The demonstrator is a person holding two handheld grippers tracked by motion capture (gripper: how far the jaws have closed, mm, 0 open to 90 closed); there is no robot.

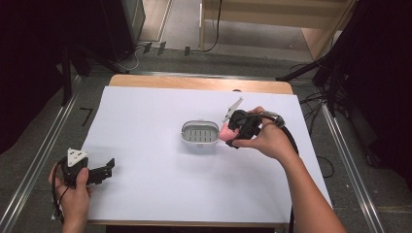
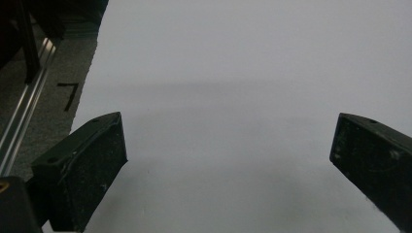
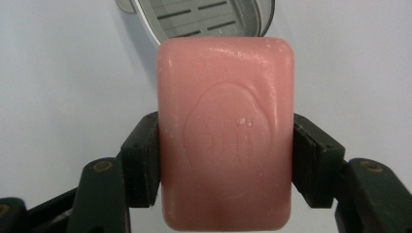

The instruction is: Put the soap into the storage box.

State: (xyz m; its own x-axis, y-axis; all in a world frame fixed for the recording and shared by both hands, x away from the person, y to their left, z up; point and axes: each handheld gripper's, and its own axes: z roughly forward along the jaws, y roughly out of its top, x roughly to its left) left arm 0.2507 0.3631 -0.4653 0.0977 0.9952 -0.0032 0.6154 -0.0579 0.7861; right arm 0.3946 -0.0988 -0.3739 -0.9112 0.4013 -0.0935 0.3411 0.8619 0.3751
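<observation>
White sheet [image 1: 160, 194] over my wooden table [image 1: 199, 82], grey floor [image 1: 29, 145] around. Centre: right gripper [image 1: 228, 132] clamps pink soap [image 3: 226, 136] beside dish [image 1: 199, 133]; lower left, left gripper [image 1: 99, 172] gapes empty.

Pink soap bar [image 3: 226, 136], embossed, held just beside slotted grey dish [image 1: 199, 132].

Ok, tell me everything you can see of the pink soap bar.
The pink soap bar is a rounded rectangle with a waxy sheen and an oval emblem stamped on its face, lettering too soft to read. The right tongs clamp its two long sides. It hangs lifted at the near edge of the slotted white soap dish, not in it.
</observation>
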